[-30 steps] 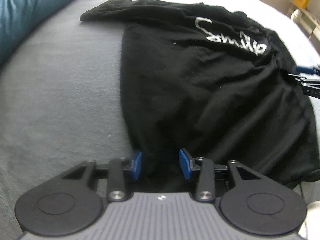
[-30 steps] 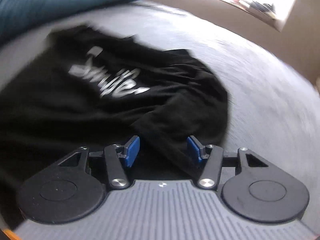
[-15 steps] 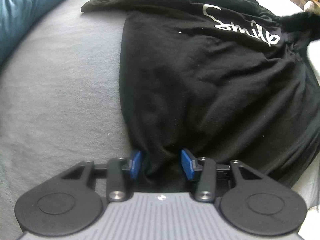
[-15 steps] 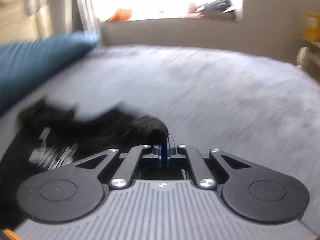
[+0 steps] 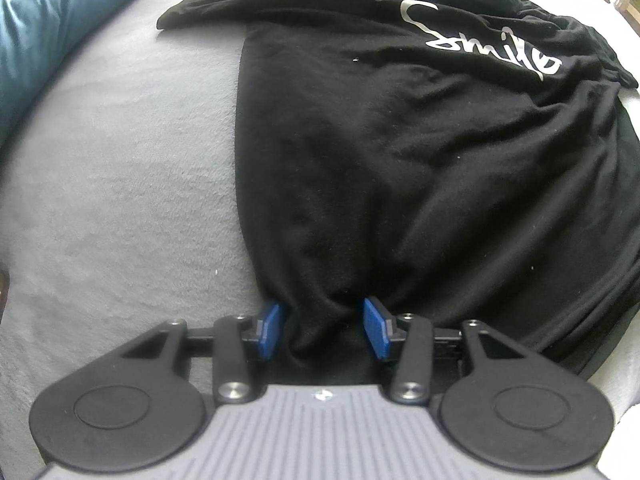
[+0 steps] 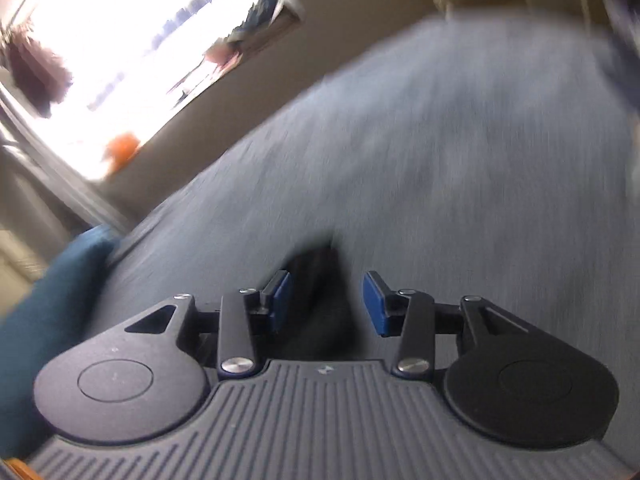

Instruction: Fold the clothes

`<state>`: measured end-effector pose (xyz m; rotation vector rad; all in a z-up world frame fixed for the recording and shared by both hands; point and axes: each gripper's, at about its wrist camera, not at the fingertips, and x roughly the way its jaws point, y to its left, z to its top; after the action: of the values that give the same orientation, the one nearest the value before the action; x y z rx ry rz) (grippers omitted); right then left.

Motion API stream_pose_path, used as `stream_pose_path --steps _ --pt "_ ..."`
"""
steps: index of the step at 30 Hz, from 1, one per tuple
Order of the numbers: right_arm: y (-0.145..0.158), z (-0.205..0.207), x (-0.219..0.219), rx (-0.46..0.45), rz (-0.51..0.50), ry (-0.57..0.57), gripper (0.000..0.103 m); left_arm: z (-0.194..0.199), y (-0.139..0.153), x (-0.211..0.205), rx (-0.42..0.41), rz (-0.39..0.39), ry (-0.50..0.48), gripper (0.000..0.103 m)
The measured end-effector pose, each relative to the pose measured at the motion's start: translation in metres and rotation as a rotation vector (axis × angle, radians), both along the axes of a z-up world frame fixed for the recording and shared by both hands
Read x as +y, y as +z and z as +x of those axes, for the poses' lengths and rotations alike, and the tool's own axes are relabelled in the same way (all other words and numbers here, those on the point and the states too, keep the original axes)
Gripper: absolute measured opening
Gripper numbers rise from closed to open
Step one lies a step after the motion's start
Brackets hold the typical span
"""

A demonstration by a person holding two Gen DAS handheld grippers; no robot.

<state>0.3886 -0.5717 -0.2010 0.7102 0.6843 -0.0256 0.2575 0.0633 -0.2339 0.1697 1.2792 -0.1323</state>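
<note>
Grey bed (image 5: 120, 184); black shirt (image 5: 420, 168) spread flat.

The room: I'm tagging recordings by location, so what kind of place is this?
Probably a bedroom: a black T-shirt lies on a grey bedspread, beside a teal pillow, under a bright window.
</note>
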Motion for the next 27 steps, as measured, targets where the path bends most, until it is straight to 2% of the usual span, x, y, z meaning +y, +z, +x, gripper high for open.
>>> stream_pose_path --steps 3,6,10,12,15,17,19,22,25,26,27 --pt "-0.023 -0.061 0.004 0.080 0.257 0.066 0.040 -0.002 0.000 -0.002 -0.007 0.004 -0.015 0.047" --pt "-0.056 -0.121 0.021 0.227 0.490 0.075 0.040 -0.003 0.001 -0.003 -0.017 0.013 -0.029 0.047" --pt "-0.103 -0.187 0.057 0.394 0.694 -0.021 0.042 -0.008 0.011 -0.006 -0.056 0.043 -0.023 0.047" --pt "-0.122 -0.209 0.073 0.447 0.769 -0.098 0.045 -0.013 0.021 -0.008 -0.092 0.039 -0.010 0.047" --pt "-0.146 -0.228 0.092 0.396 0.975 -0.200 0.050 -0.025 0.036 -0.019 -0.146 0.003 -0.027 0.047" --pt "-0.161 -0.233 0.105 0.426 1.085 -0.260 0.051 -0.034 0.044 -0.031 -0.184 -0.034 -0.064 0.047" --pt "-0.167 -0.236 0.116 0.439 1.118 -0.305 0.052 -0.043 0.046 -0.055 -0.197 -0.093 -0.158 0.048" --pt "-0.172 -0.237 0.128 0.425 1.185 -0.353 0.056 -0.060 0.045 -0.104 -0.200 -0.171 -0.362 0.052" --pt "-0.172 -0.237 0.136 0.418 1.189 -0.356 0.056 -0.076 0.041 -0.153 -0.217 -0.193 -0.563 0.054" --pt "-0.171 -0.237 0.139 0.418 1.182 -0.353 0.051 -0.081 0.039 -0.168 -0.226 -0.188 -0.615 0.055" --pt "-0.171 -0.237 0.142 0.419 1.176 -0.350 0.035 -0.084 0.038 -0.181 -0.236 -0.175 -0.658 0.055"
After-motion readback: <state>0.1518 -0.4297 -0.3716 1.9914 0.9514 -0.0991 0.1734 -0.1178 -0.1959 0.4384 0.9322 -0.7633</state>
